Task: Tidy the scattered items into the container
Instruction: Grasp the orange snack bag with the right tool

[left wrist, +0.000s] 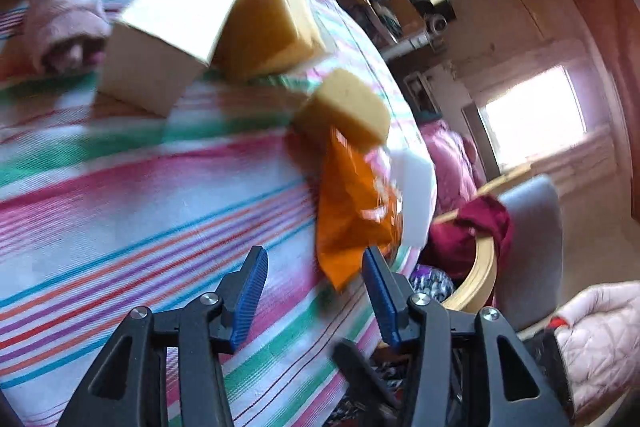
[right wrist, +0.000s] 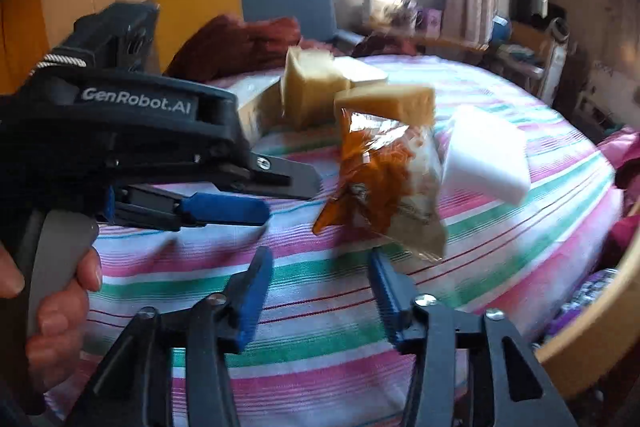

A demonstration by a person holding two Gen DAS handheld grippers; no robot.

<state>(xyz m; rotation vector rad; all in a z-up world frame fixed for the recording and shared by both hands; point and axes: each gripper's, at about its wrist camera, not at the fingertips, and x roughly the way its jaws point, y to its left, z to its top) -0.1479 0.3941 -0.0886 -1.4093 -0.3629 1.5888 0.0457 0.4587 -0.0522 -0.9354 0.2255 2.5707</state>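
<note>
- Hovering above the striped surface (right wrist: 320, 291), the right gripper (right wrist: 320, 259) has its fingers spread, holding nothing.
- Left gripper (left wrist: 316, 259) fingers are likewise spread and empty, just short of the orange snack packet (left wrist: 352, 203).
- Yellow sponges (left wrist: 268, 23), a white sponge (right wrist: 484, 155) and the cardboard box (left wrist: 160, 39) lie beyond the packet.

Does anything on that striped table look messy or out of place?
Yes. The orange snack packet lies crumpled with a yellow sponge on its top end. A white foam block sits near the tablecloth edge. The cardboard box has none of them in it. Both claws are open.
</note>
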